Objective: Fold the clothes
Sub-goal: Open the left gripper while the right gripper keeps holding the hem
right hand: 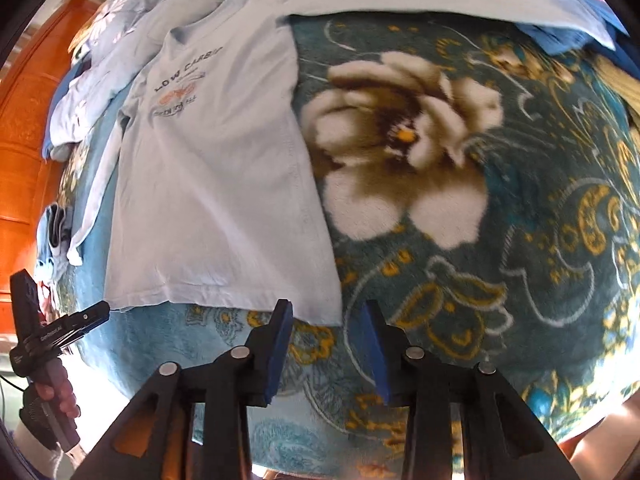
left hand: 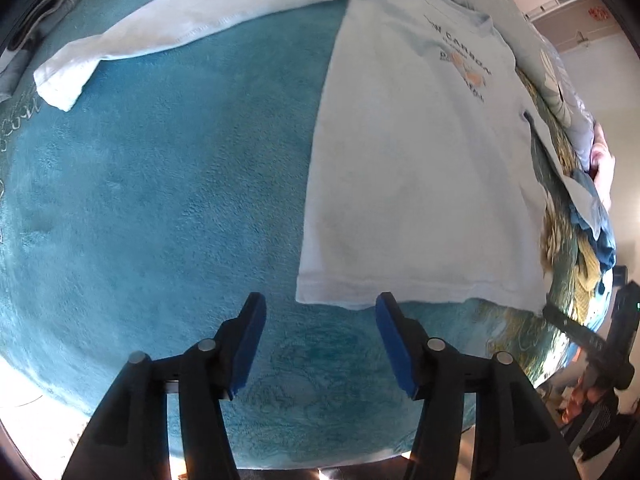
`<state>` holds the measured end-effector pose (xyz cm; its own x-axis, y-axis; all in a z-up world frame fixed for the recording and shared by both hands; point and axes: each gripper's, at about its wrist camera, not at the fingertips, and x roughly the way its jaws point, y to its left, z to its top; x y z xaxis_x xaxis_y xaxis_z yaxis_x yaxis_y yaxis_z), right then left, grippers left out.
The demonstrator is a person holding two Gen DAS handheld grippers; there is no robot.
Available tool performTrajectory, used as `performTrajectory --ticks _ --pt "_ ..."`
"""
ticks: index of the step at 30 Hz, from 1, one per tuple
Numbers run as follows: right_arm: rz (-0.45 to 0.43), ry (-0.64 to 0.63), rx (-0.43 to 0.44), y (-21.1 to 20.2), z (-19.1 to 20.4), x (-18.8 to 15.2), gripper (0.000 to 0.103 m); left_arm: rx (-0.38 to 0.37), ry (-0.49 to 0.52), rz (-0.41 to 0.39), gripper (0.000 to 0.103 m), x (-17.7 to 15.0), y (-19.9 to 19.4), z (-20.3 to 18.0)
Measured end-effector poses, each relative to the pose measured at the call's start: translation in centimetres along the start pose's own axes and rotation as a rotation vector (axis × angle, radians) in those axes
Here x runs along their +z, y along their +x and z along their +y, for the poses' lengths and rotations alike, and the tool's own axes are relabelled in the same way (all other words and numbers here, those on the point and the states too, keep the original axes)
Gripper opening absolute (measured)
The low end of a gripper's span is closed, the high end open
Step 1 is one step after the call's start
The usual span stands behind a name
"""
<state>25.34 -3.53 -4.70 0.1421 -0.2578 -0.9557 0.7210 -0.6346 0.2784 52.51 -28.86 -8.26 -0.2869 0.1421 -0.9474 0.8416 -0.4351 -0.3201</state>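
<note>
A pale blue long-sleeved shirt point(left hand: 416, 152) with a dark and orange chest print lies flat, face up, on a teal blanket. Its left sleeve point(left hand: 160, 36) stretches out to the side. My left gripper point(left hand: 320, 312) is open and empty, just short of the hem's left corner. In the right wrist view the same shirt point(right hand: 216, 184) lies with its other sleeve point(right hand: 420, 0) spread out far right. My right gripper point(right hand: 326, 320) is open and empty, just short of the hem's right corner.
The teal blanket point(left hand: 160, 200) has a large flower pattern point(right hand: 404, 140) on its right part. More pale and blue clothes lie beyond the shirt point(right hand: 116, 32) and at the far right point(right hand: 568, 36). An orange wooden cabinet point(right hand: 28, 128) stands at the left.
</note>
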Motion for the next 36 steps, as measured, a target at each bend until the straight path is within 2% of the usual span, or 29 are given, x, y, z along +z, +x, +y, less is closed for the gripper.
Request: performTrajectory --ticks 3,6,8,9,11,14,17,23,26,29,34,36 --pt "0.011 0.017 0.016 0.9 -0.3 0.7 0.042 -0.005 -0.021 0.010 0.060 0.2 0.2 0.4" --pt "0.020 0.073 0.091 1.5 -1.0 1.3 0.041 -0.010 -0.045 0.008 0.060 0.4 0.1 1.0" --pt "0.018 0.095 0.112 1.4 -1.1 1.5 0.024 -0.012 -0.048 0.007 0.061 0.5 0.0 1.2" --pt "0.019 0.102 0.123 1.3 -1.3 1.7 0.011 -0.013 -0.046 0.009 0.061 0.6 0.0 1.2" --pt "0.007 0.105 0.105 0.8 -1.4 2.2 0.009 -0.014 -0.046 0.014 0.061 0.6 0.0 1.3" --pt "-0.031 0.109 0.032 -0.1 -2.5 3.4 0.008 -0.033 -0.049 0.016 0.061 0.8 0.0 1.4" --pt "-0.045 0.147 0.022 0.0 -3.6 4.4 0.008 -0.060 -0.049 0.016 0.061 1.3 0.1 1.1" --pt "-0.046 0.132 -0.021 0.6 -4.1 5.5 0.008 -0.130 -0.035 0.022 0.060 2.1 1.3 0.8" --pt "-0.052 0.149 -0.034 0.7 -4.8 5.6 0.008 -0.197 -0.059 0.030 0.059 2.3 1.9 1.2" --pt "-0.044 0.146 -0.037 0.7 -5.0 5.8 0.008 -0.226 -0.063 0.029 0.055 2.4 2.3 0.9" --pt "-0.037 0.137 -0.039 0.6 -5.1 5.8 0.008 -0.346 -0.159 0.052 0.044 1.7 2.9 2.6" --pt "-0.037 0.137 -0.040 0.6 -5.1 5.8 0.008 -0.381 -0.195 0.071 0.044 1.8 3.3 3.3"
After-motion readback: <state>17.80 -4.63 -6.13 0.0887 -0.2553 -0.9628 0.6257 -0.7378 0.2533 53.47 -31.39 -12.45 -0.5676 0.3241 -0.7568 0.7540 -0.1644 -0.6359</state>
